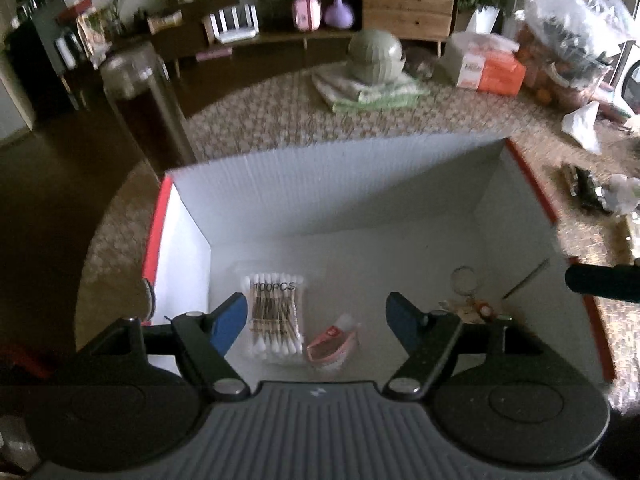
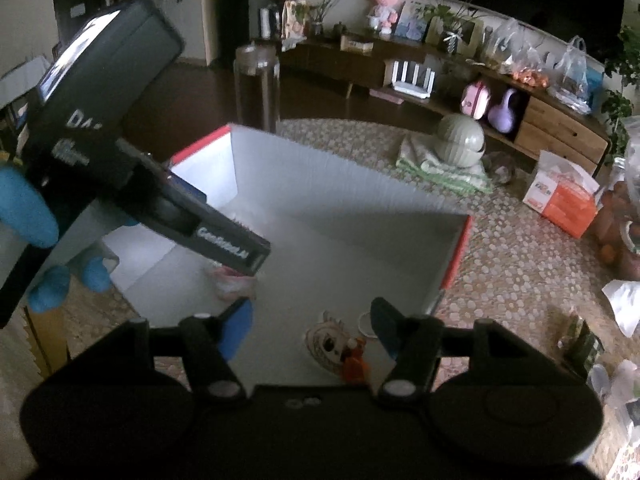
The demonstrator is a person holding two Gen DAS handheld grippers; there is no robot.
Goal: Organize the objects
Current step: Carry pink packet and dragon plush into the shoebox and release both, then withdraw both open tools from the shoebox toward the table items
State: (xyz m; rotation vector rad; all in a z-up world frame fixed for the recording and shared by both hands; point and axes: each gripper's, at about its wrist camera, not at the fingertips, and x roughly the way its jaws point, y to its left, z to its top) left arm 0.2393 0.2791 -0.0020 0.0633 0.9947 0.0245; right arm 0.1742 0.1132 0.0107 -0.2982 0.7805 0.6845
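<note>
A white box with red rims (image 1: pixel 360 184) stands on the patterned table. On its floor lie a pack of cotton swabs (image 1: pixel 274 316), a small pink-and-red pouch (image 1: pixel 332 344) and a keyring charm with a round ring (image 1: pixel 466 284). My left gripper (image 1: pixel 316 316) hovers above the swabs and pouch, jaws open, nothing between them. In the right wrist view my right gripper (image 2: pixel 312 324) is open over the box (image 2: pixel 320 184), above a round cartoon charm (image 2: pixel 328 342) and a small orange figure (image 2: pixel 354 362). The left gripper body, held by a blue-gloved hand (image 2: pixel 24 208), reaches into the box from the left.
A green round lidded pot (image 1: pixel 374 56) on folded cloths, an orange-and-white tissue box (image 1: pixel 486 66) and plastic bags (image 1: pixel 576 12) sit on the far side of the table. A tall glass jar (image 1: pixel 140 100) stands left of the box. A dark sideboard lines the back wall.
</note>
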